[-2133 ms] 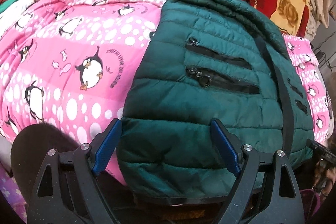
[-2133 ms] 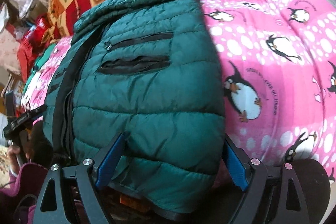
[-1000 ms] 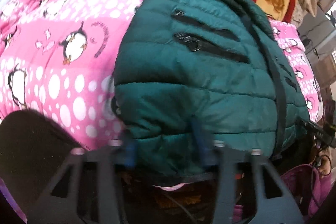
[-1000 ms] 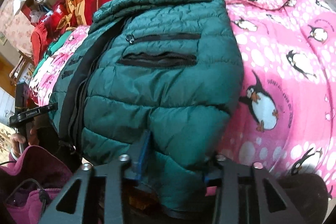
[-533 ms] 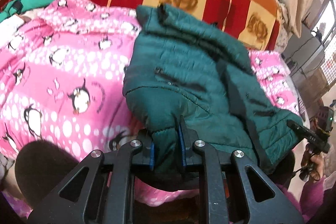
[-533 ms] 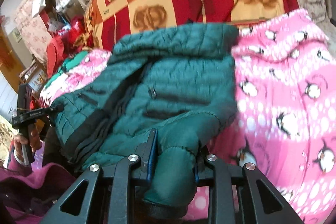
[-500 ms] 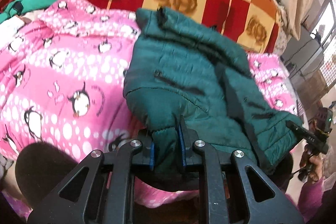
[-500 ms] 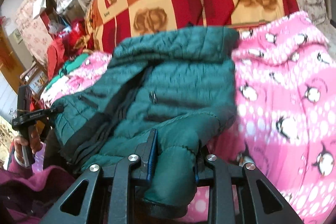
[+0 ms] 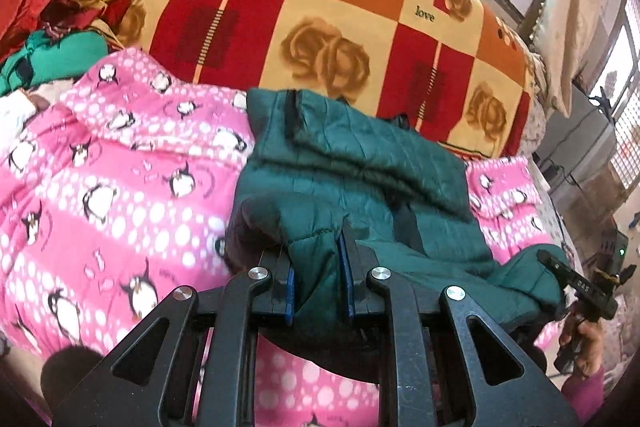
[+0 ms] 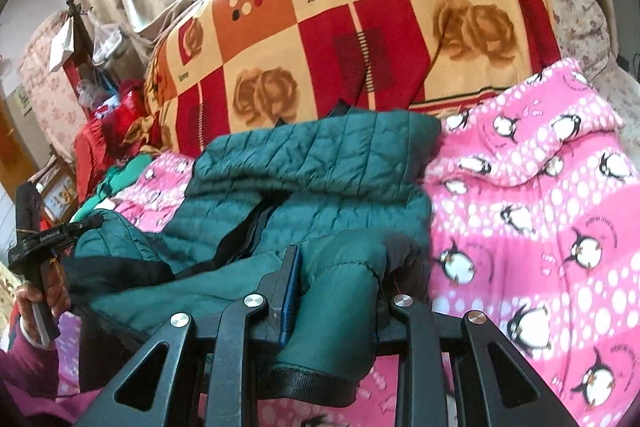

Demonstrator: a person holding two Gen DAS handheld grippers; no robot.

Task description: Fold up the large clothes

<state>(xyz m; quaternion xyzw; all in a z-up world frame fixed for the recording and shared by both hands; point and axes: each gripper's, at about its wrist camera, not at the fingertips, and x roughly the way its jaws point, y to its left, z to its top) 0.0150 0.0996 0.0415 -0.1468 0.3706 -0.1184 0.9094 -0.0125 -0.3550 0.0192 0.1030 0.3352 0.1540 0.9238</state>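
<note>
A dark green quilted puffer jacket (image 9: pixel 360 163) lies on a pink penguin blanket (image 9: pixel 120 195). Its lower hem is lifted off the bed. My left gripper (image 9: pixel 318 267) is shut on the hem at one bottom corner. My right gripper (image 10: pixel 336 283) is shut on the hem at the other corner, and the jacket (image 10: pixel 320 163) bunches up between the blue pads. The jacket's collar end rests at the far side, against the checked blanket. The black zipper placket (image 10: pixel 248 227) runs down its middle.
A red, orange and cream rose-patterned blanket (image 9: pixel 320 7) is heaped at the back. Red and green clothes (image 9: pixel 48 27) are piled at the far left. In the right wrist view, a shelf with clutter (image 10: pixel 80 39) stands at the left.
Both grippers went from open around the hem to shut on it. They have lifted the hem up and carried it toward the collar, so the jacket's lower half is now raised and bunched.
</note>
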